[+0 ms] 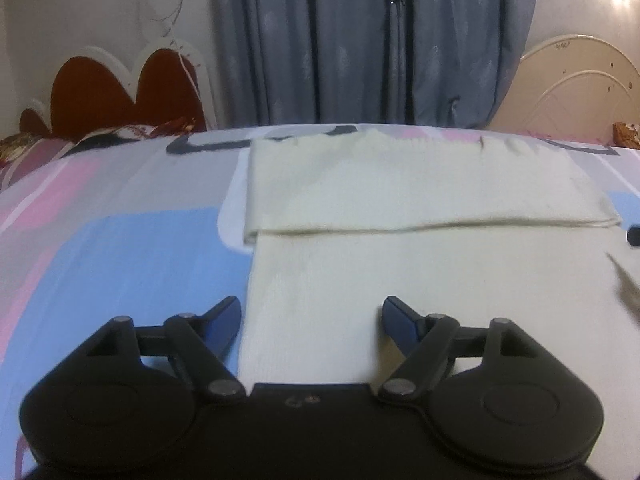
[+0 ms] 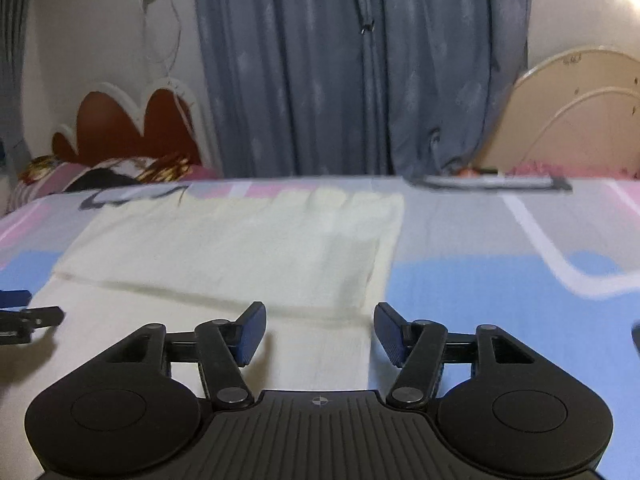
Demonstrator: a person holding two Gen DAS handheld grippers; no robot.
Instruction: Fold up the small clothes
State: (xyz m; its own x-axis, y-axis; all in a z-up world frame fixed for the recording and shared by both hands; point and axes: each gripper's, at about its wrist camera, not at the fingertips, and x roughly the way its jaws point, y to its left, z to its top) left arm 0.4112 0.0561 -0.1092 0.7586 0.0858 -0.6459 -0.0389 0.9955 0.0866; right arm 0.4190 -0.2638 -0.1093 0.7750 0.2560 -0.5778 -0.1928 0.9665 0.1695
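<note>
Cream-white and finely ribbed, the cloth (image 1: 420,216) is lying flat on the bedsheet (image 1: 120,248), near the middle of the bed, with its far half doubled toward the camera so that a hemmed fold edge is running straight across it from side to side. In the left wrist view the folded layer is sitting slightly wider than the single layer under it, overhanging at the left, and its far edge is looking ragged against the sheet's grey and pink blocks. The left gripper (image 1: 312,312) is hovering over the cloth's near left edge, fingers spread wide and gripping nothing: one finger is over blue sheet, the other over cloth. In the right wrist view the cloth (image 2: 240,248) is filling the left and centre, its right edge running down between the fingers. The right gripper (image 2: 320,332) is likewise splayed and empty, one finger over cloth, the other over blue sheet. The left gripper's tip (image 2: 24,312) is showing at that view's left border. Grey curtains (image 1: 360,40) are hanging behind the bed.
</note>
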